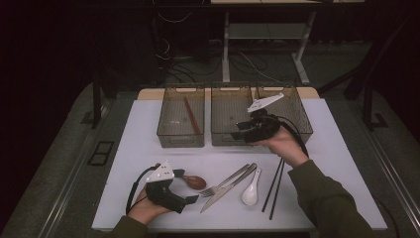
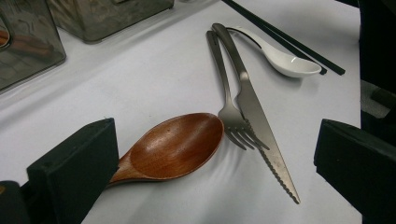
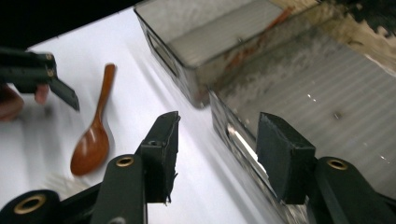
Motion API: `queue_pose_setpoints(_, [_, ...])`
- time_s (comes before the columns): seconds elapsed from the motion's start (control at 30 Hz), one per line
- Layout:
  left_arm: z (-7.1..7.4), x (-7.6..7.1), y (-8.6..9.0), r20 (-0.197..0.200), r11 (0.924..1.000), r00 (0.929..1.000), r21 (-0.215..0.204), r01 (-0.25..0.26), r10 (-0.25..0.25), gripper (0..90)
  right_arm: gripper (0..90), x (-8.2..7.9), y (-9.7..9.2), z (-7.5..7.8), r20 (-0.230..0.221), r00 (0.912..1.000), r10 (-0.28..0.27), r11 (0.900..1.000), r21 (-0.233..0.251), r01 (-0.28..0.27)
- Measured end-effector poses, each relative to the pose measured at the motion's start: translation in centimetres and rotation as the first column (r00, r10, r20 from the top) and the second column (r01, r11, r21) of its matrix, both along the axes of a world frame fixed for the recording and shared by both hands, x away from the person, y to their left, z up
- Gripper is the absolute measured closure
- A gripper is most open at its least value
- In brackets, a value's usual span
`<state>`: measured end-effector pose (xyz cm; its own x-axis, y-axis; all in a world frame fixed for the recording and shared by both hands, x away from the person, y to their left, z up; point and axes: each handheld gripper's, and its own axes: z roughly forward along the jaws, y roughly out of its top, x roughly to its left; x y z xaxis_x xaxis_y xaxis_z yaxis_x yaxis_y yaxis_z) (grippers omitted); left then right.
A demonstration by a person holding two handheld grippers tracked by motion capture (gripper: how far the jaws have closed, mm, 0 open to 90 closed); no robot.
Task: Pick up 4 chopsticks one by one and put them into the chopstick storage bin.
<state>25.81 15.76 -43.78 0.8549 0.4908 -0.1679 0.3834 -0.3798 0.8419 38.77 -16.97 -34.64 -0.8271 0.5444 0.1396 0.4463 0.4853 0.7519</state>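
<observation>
Fingers of the left gripper stand wide apart, holding nothing. A wooden spoon lies flat on the table between them, its handle running down beside the finger at 8 o'clock, its bowl pointing to 2 o'clock, clear of the other finger. Whether the near finger touches the handle I cannot tell. From the bowl, a fork and a knife lie side by side at 3 o'clock, the tines just beside the bowl's tip. Past them, at 1 o'clock, rest a white spoon and black chopsticks.

Across the table at 12 o'clock stand three bins. The left bin holds a brown stick. The right gripper hangs over the middle bin's front wall, half open and empty.
</observation>
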Motion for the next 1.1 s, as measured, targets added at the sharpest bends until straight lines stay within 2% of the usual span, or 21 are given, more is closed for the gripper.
queue_pose_setpoints(0.1, [0.0, 0.0, 0.0, -0.001, 1.0, 1.0, -0.002, -0.003, 0.003, 0.0, 51.7, -0.5, -1.2, -0.4, 0.01, 0.9999, -0.013, 0.9995, -0.029, 0.013])
queue_pose_setpoints(0.3, [0.0, 0.0, 0.0, -0.002, 1.0, 1.0, 0.002, -0.002, 0.002, 0.0, 62.1, -1.2, -3.5, -1.7, 0.02, 0.9982, -0.057, 0.9959, -0.07, 0.058])
queue_pose_setpoints(0.53, [-0.1, 0.0, 0.0, -0.005, 1.0, 1.0, 0.005, -0.002, 0.002, 0.0, 73.6, -1.7, -6.5, -3.3, 0.013, 0.9928, -0.119, 0.9898, -0.077, 0.12])
queue_pose_setpoints(0.67, [-0.1, 0.0, 0.0, -0.003, 1.0, 1.0, 0.006, -0.001, 0.001, 0.0, 81.1, -1.6, -8.0, -4.2, 0.008, 0.9891, -0.147, 0.9841, -0.099, 0.147])
queue_pose_setpoints(0.87, [-0.1, 0.0, 0.0, 0.001, 1.0, 1.0, 0.006, 0.001, -0.001, 0.0, 88.4, -1.2, -9.8, -5.7, 0.008, 0.978, -0.209, 0.9675, -0.145, 0.207])
queue_pose_setpoints(0.97, [-0.1, 0.0, 0.1, 0.002, 1.0, 1.0, 0.005, 0.0, 0.0, 0.0, 89.1, -0.8, -10.5, -6.6, 0.002, 0.9708, -0.24, 0.9557, -0.175, 0.237])
queue_pose_setpoints(1.1, [-0.1, 0.0, 0.1, 0.002, 1.0, 1.0, 0.003, -0.001, 0.001, 0.0, 89.1, -0.4, -11.3, -7.4, -0.007, 0.9659, -0.259, 0.9468, -0.2, 0.252])
